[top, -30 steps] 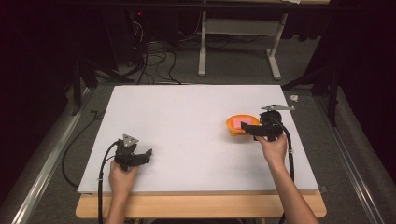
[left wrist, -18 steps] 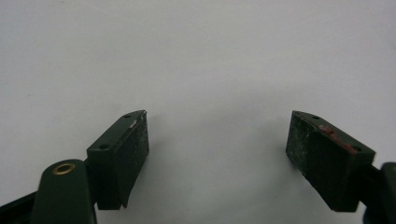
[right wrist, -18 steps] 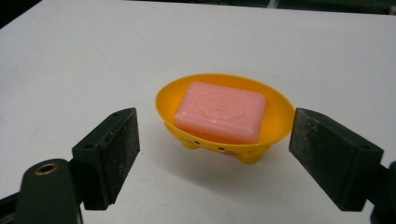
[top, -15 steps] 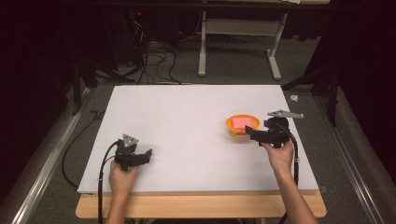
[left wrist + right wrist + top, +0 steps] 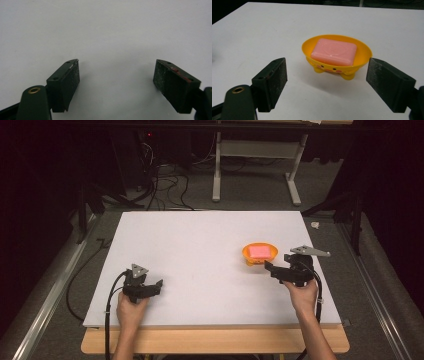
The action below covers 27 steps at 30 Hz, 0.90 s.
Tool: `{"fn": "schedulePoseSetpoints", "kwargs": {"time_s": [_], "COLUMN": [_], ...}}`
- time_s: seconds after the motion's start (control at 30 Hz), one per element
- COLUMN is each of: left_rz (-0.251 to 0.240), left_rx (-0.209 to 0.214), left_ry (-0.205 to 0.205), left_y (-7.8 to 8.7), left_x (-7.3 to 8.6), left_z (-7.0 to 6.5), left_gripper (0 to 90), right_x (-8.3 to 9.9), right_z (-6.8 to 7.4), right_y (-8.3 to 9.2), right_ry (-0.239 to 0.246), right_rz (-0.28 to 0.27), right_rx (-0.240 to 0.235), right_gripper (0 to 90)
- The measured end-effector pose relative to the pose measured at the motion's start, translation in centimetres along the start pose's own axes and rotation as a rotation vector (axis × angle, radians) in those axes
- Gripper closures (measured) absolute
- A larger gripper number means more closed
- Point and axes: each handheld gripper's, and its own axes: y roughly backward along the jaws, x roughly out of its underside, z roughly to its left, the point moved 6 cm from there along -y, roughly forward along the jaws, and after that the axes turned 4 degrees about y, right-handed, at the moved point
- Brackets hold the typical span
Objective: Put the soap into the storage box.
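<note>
Soap (image 5: 334, 51), a pink bar, lies flat in a small yellow dish (image 5: 362, 51) on stubby feet, which stands right of centre on the white table (image 5: 200, 245) in the high view and fills the middle of the right gripper view. The right gripper (image 5: 270, 268) sits just below and to the right of the dish in the high view, apart from it; its jaws have just been closing and now stand at a middling gap with nothing between them, the dish lying a little beyond the tips. The left gripper (image 5: 159, 283) rests low at the lower left of the high view, its jaws spread wide over bare table, holding nothing. As I judge it, the main risk is that the dish is light and perched on small feet, so a jaw tip nudging the rim on the way in could slide or tip it and spill the bar. The gap may also be too narrow to pass around the dish, though it seems enough for the bar alone. A wet or slick bar could squirt out of a pinch. The dish's far side and back feet are hidden, and whether the bar is wet cannot be made out.
</note>
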Motion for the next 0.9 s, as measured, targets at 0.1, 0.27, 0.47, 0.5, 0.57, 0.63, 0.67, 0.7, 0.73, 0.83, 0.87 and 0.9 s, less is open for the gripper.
{"fn": "schedulePoseSetpoints", "kwargs": {"time_s": [0.1, 0.27, 0.47, 0.5, 0.57, 0.63, 0.67, 0.7, 0.73, 0.83, 0.87, 0.9], "left_rz": [0.000, 0.000, 0.000, -0.001, 0.000, -0.001, -0.001, 0.000, 0.000, 0.000, 0.000, 0.000], "left_rx": [0.000, -0.001, -0.001, -0.001, -0.001, -0.002, -0.001, -0.001, -0.001, -0.001, -0.001, -0.001], "left_ry": [0.000, -0.001, -0.002, -0.001, -0.002, -0.002, -0.002, -0.002, -0.001, -0.001, -0.001, -0.001], "left_y": [0.0, 0.0, 0.0, 0.0, 0.0, 0.0, 0.0, 0.0, 0.0, 0.0, 0.0, 0.0], "left_x": [0.0, 0.0, 0.0, 0.0, 0.0, 0.0, 0.0, 0.0, 0.0, 0.0, 0.0, 0.0], "left_z": [0.0, 0.0, 0.0, 0.0, 0.0, 0.0, 0.0, 0.0, 0.0, 0.0, 0.0, 0.0], "left_gripper": [21.7, 21.7, 21.7, 21.7, 21.6, 21.6, 21.6, 21.6, 21.7, 21.6, 21.7, 21.7], "right_x": [0.3, 1.0, 2.0, 2.1, 2.3, 2.6, 2.8, 2.9, 3.1, 3.4, 3.5, 3.6], "right_z": [0.1, 0.3, 0.5, 0.5, 0.7, 1.0, 1.1, 1.1, 1.2, 1.4, 1.5, 1.6], "right_y": [0.2, 0.3, 0.2, 0.2, 0.1, 0.0, -0.1, -0.2, -0.2, -0.5, -0.5, -0.6], "right_ry": [0.006, 0.003, -0.009, -0.004, -0.012, -0.015, -0.009, -0.012, -0.015, -0.008, -0.009, -0.009], "right_rz": [-0.006, -0.015, -0.013, -0.015, -0.016, -0.012, -0.012, -0.011, -0.013, -0.010, -0.008, -0.007], "right_rx": [-0.002, -0.011, -0.020, -0.022, -0.040, -0.048, -0.052, -0.055, -0.061, -0.071, -0.074, -0.079], "right_gripper": [17.9, 18.3, 18.6, 18.7, 18.7, 18.8, 18.8, 18.8, 18.9, 19.0, 19.1, 19.2]}}
